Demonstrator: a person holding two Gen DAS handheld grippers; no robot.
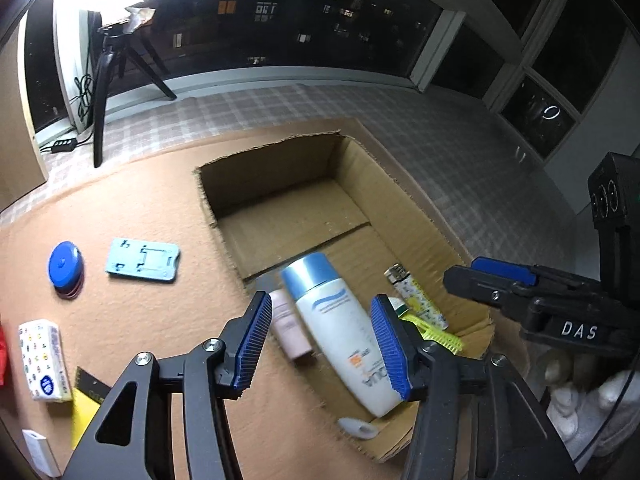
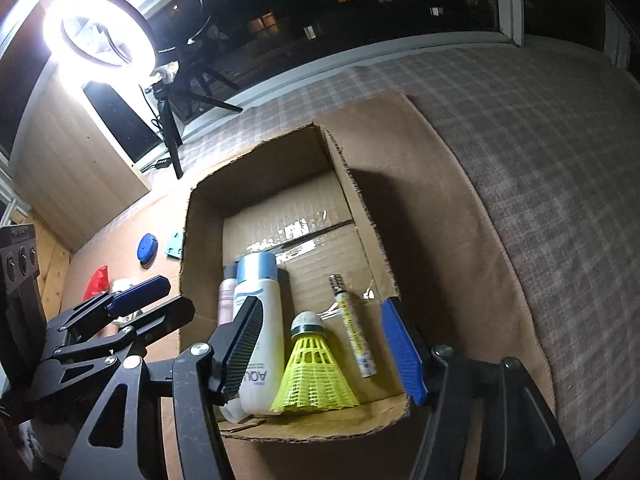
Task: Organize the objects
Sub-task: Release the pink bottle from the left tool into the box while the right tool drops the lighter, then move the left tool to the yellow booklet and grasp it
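Note:
An open cardboard box [image 1: 264, 176] [image 2: 202, 236] sits on a tan mat. Inside lie a white bottle with a blue cap [image 1: 340, 332] [image 2: 260, 304], a small pink bottle [image 1: 288, 326] [image 2: 226, 296], a patterned lighter [image 1: 418, 298] [image 2: 355, 332] and a yellow shuttlecock [image 1: 438, 336] [image 2: 314, 376]. My left gripper [image 1: 322, 320] hangs open over the box's near left corner; the white bottle shows between its blue pads, untouched by them. My right gripper [image 2: 320, 304] stands open above the shuttlecock, gripping nothing. Each gripper appears in the other's view, the right one [image 1: 492, 276] and the left one [image 2: 140, 292].
Left of the box on the mat lie a blue round case [image 1: 64, 266], a light-blue flat holder [image 1: 142, 260], a tissue pack [image 1: 42, 360], a yellow packet [image 1: 84, 408] and a red item [image 2: 97, 282]. A ring light on a tripod [image 2: 100, 30] stands at the back.

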